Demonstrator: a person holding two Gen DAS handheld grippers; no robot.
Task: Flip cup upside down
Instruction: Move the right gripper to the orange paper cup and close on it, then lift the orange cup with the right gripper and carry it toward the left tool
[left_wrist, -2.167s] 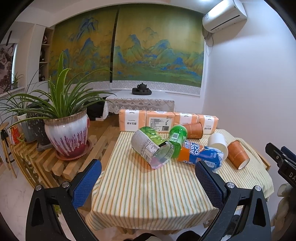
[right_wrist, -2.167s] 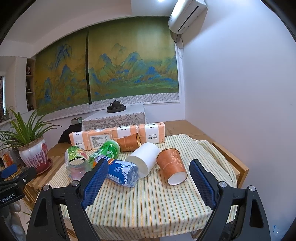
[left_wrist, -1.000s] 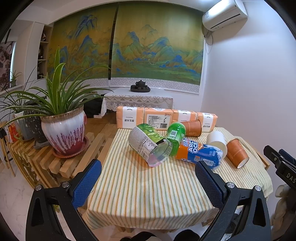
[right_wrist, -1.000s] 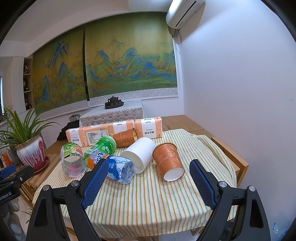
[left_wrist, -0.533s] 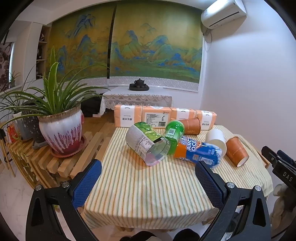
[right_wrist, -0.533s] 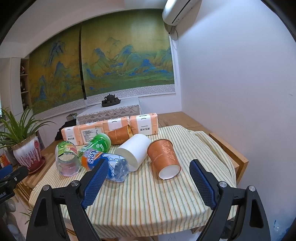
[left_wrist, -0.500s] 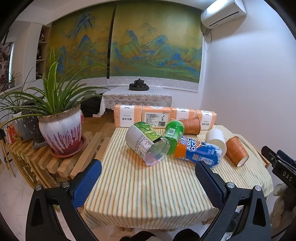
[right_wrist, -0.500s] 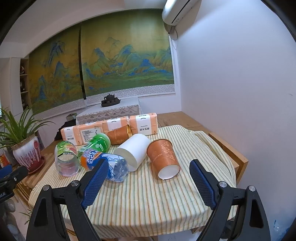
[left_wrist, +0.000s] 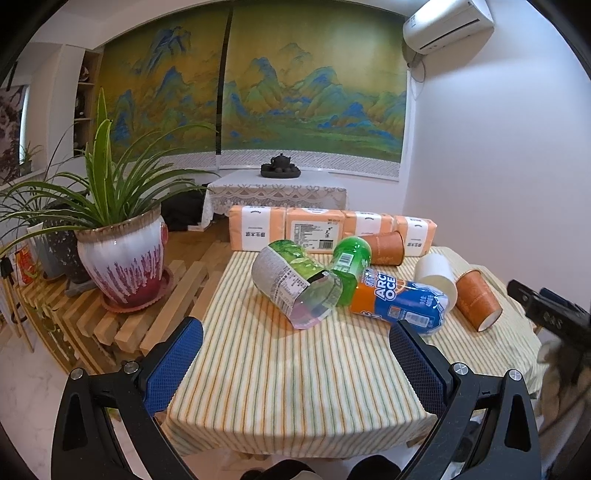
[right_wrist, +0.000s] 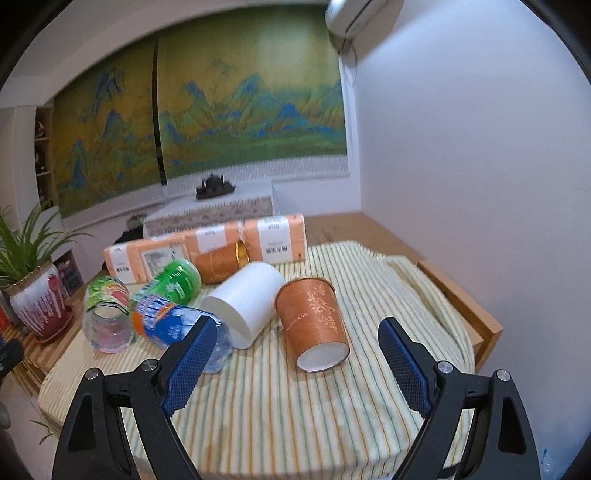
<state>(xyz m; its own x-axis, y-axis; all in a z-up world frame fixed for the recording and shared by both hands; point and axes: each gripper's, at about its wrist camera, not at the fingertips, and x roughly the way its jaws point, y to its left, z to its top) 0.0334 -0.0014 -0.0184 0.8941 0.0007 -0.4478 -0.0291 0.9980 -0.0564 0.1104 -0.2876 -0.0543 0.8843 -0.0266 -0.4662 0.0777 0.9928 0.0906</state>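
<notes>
While both tools hang above the near edge of the striped tablecloth (right_wrist: 295, 406), right gripper (right_wrist: 295, 343) is spread wide, holding nothing. Orange paper cup (right_wrist: 312, 325) lies on its side btwn its fingers but further back, mouth toward cam, touching white paper cup (right_wrist: 243, 299). Left gripper (left_wrist: 295, 350) also wide open, empty, short of the clear jar (left_wrist: 295, 284).

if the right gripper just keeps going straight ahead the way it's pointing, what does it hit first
Most likely the orange paper cup lying on its side on the striped tablecloth, open end toward the camera. It sits between the open right gripper fingers' line; depth is hard to judge, and nothing nearer shows.
</notes>
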